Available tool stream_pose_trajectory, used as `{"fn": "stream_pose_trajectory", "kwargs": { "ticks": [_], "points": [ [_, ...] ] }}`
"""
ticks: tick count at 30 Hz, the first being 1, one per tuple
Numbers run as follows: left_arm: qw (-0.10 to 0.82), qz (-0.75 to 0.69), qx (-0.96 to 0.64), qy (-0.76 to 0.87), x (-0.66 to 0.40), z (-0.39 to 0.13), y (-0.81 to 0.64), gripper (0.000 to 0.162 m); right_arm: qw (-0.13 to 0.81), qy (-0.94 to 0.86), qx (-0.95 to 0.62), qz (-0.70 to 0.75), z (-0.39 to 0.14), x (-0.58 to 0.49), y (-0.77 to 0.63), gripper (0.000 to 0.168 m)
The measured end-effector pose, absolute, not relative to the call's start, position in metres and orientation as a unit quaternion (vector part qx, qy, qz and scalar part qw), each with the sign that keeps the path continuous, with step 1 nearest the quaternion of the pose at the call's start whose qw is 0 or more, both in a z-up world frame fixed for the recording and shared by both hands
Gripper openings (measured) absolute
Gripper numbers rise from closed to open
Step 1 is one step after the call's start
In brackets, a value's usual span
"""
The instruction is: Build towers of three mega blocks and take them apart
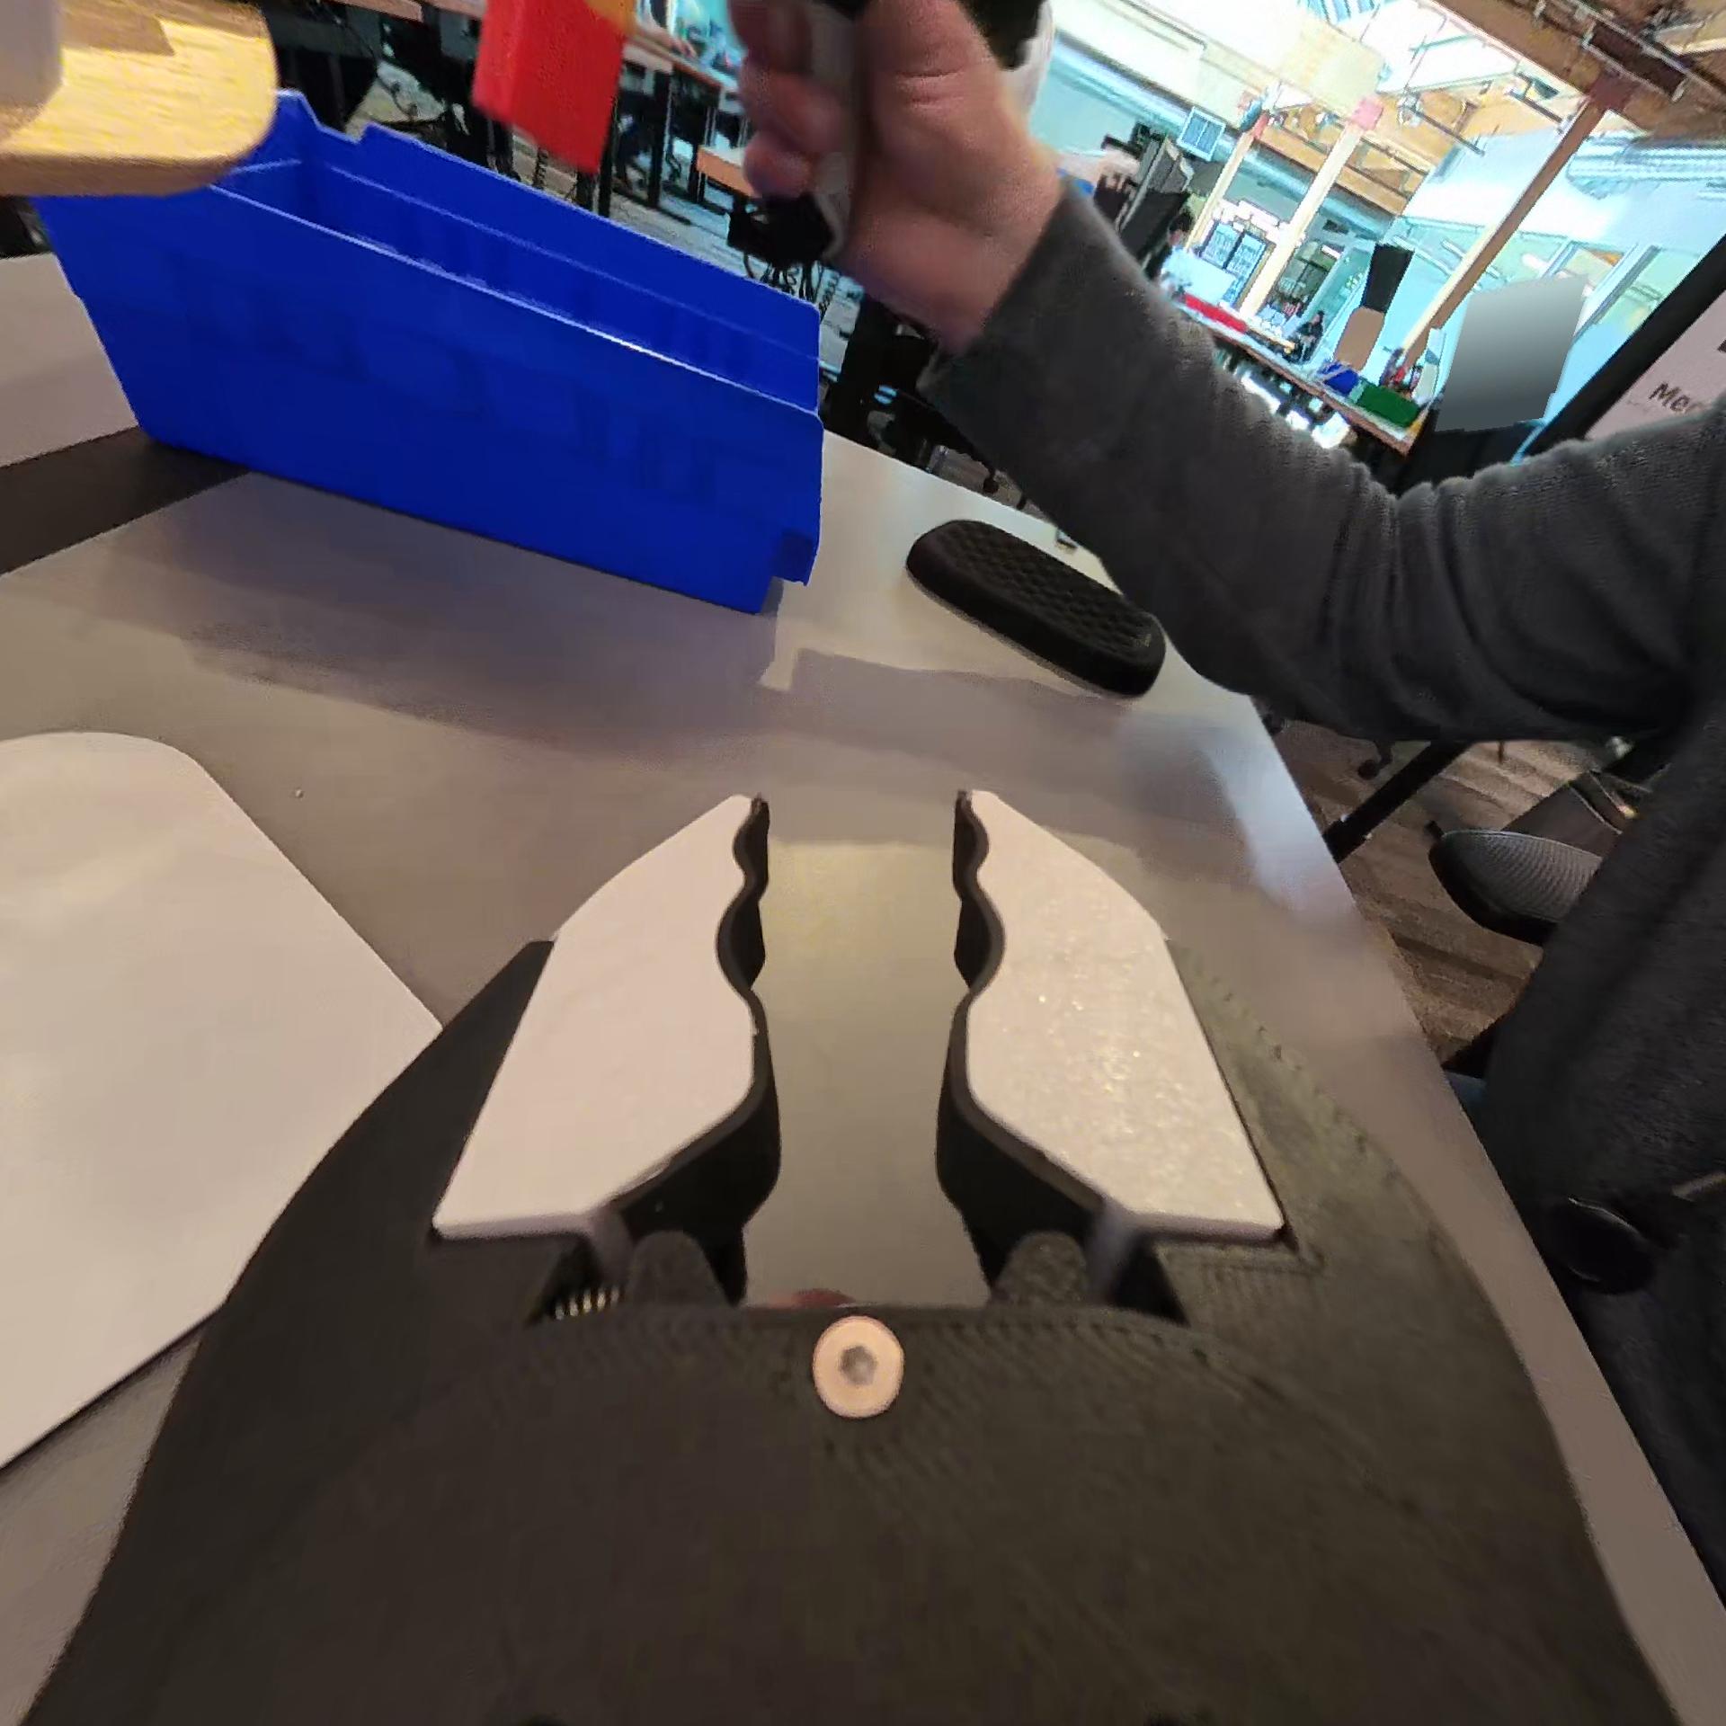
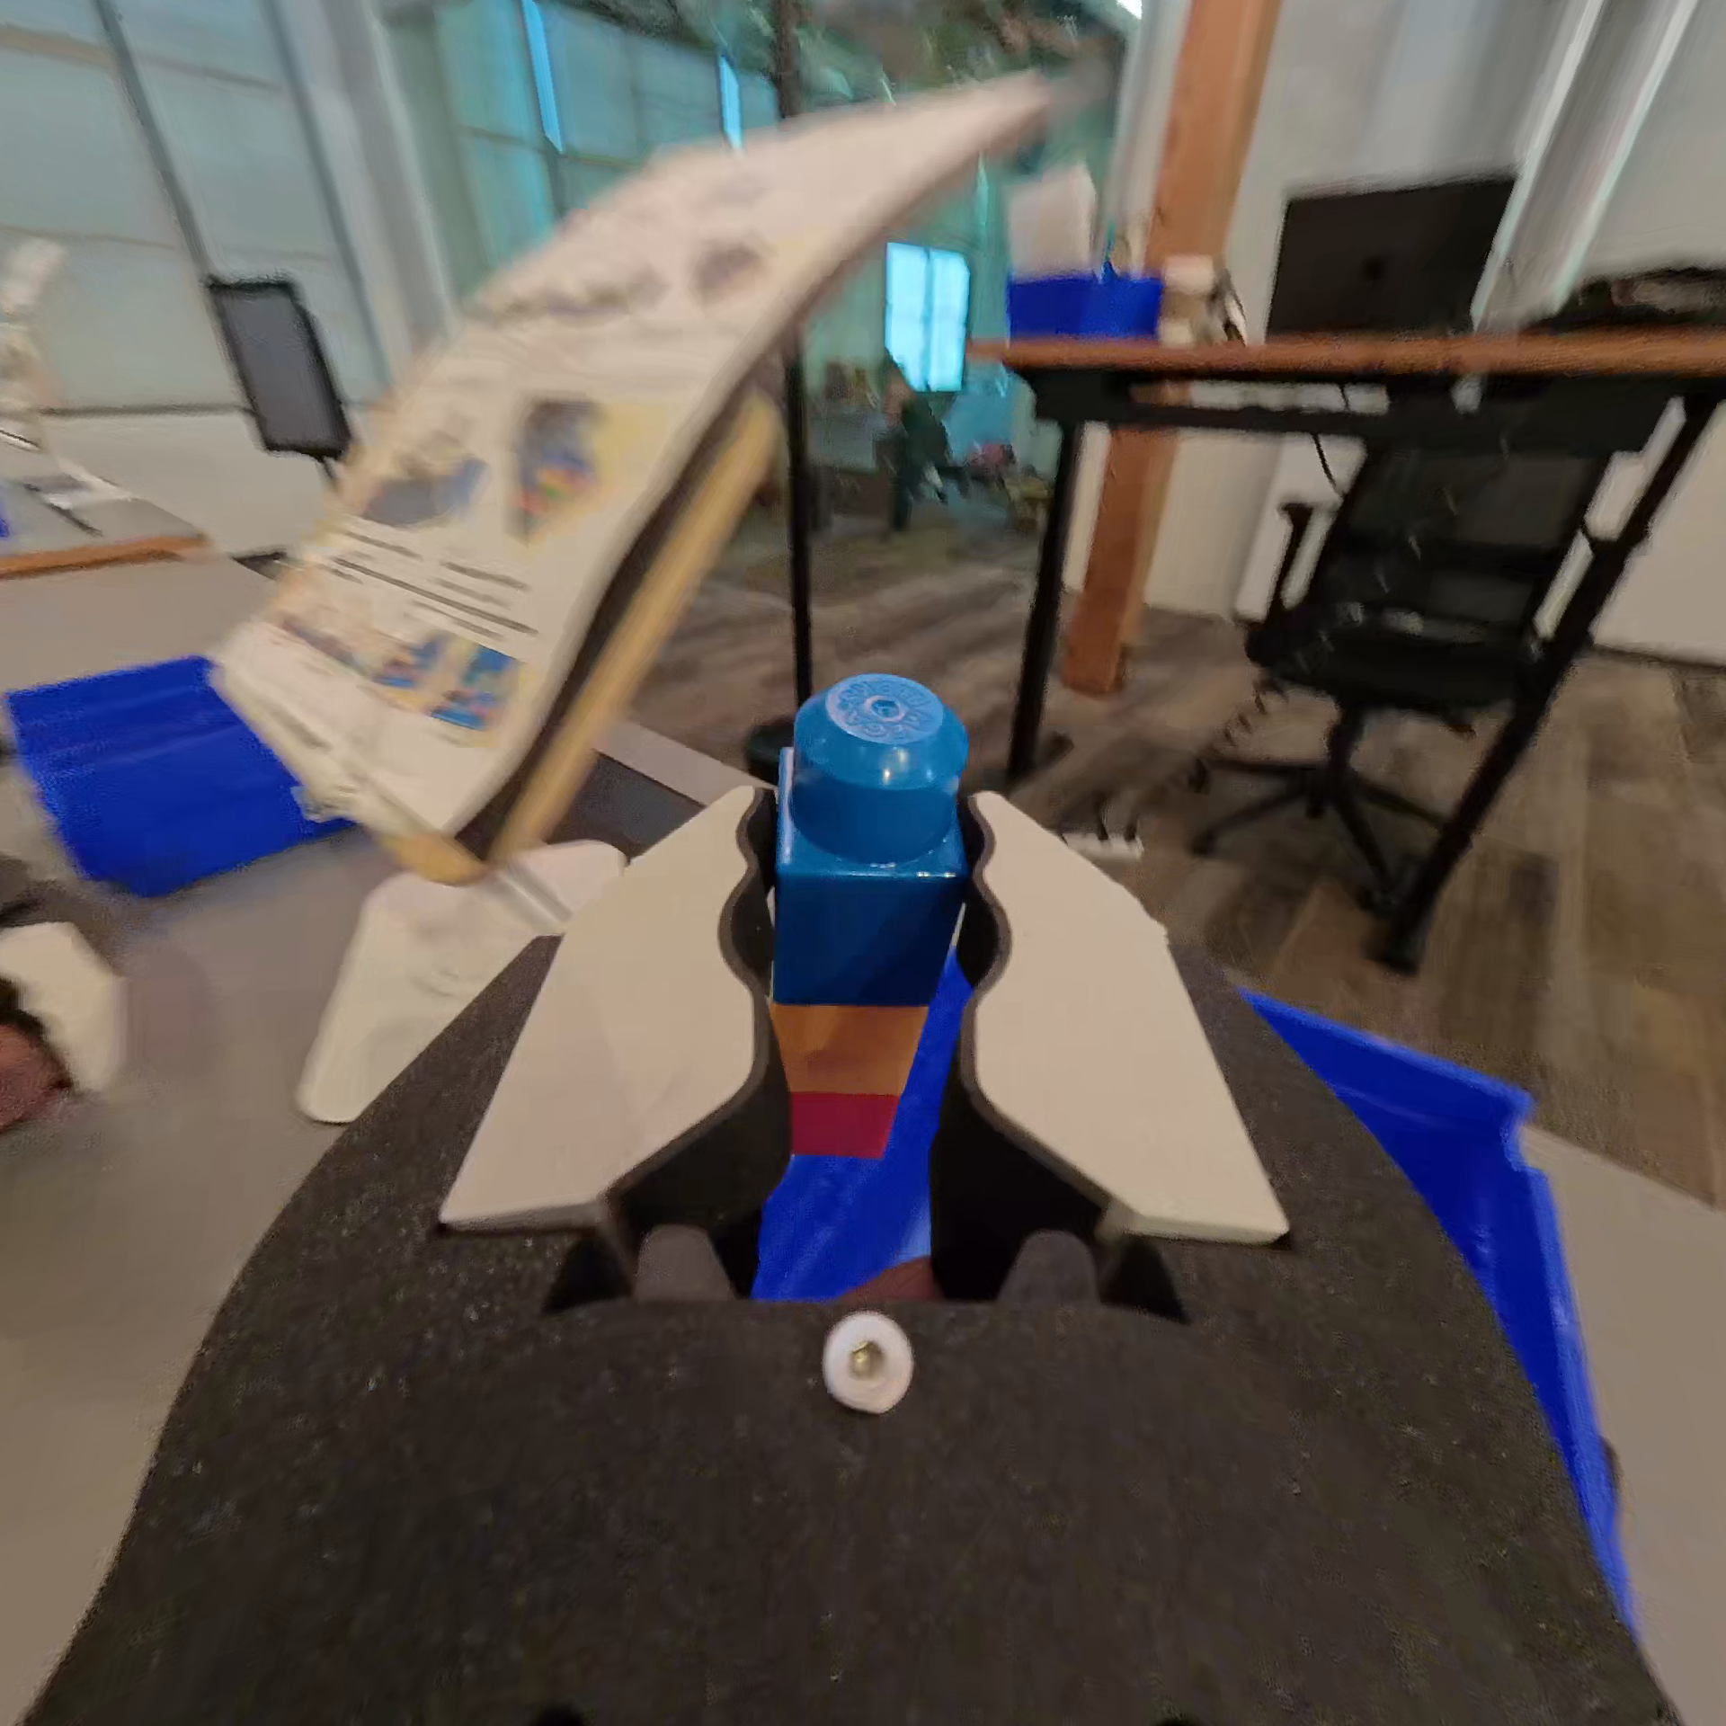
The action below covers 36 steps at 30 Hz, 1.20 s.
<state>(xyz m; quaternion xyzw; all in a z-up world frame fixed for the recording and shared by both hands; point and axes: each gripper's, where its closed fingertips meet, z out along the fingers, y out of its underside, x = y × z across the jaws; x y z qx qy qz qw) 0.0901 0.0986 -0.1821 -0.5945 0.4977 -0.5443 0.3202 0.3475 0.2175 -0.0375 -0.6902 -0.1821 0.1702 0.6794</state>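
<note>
My right gripper [image 2: 869, 813] is shut on a tower of three mega blocks: blue block [image 2: 869, 925] on top, orange block [image 2: 845, 1051] in the middle, red block [image 2: 841, 1125] at the bottom. The fingers clamp the blue block and hold the tower in the air over a blue bin [image 2: 1401, 1167]. In the left wrist view the tower's red block [image 1: 546, 79] hangs at the top, beside the person's hand [image 1: 906, 159] that holds the right gripper. My left gripper [image 1: 859, 803] is open and empty, low over the grey table [image 1: 560, 710].
The blue bin [image 1: 448, 374] stands at the table's far left. A black wrist rest [image 1: 1037, 607] lies to its right, a white mat [image 1: 140, 1027] at the near left. A sheet on a wooden stand [image 2: 523, 523] leans behind the bin. The table edge [image 1: 1308, 841] runs along the right. About 30 cm separates my left fingertips from my right.
</note>
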Motion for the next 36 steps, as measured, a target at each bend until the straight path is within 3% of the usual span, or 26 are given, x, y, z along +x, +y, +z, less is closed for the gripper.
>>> {"fn": "stream_pose_trajectory", "kwargs": {
  "ticks": [8,15,36],
  "points": [
    [0.33,-0.557,-0.601,0.47,0.086,-0.183,0.111,0.036,0.591,-0.169,-0.783,0.096,-0.139,0.384,0.313,0.036],
    [0.335,-0.555,-0.603,0.464,0.084,-0.184,0.115,0.036,0.555,-0.189,-0.807,0.077,-0.179,0.369,0.339,0.036],
    [0.345,-0.548,-0.604,0.465,0.084,-0.182,0.117,0.036,0.519,-0.126,-0.845,0.025,-0.189,0.382,0.331,0.037]
  ]
}}
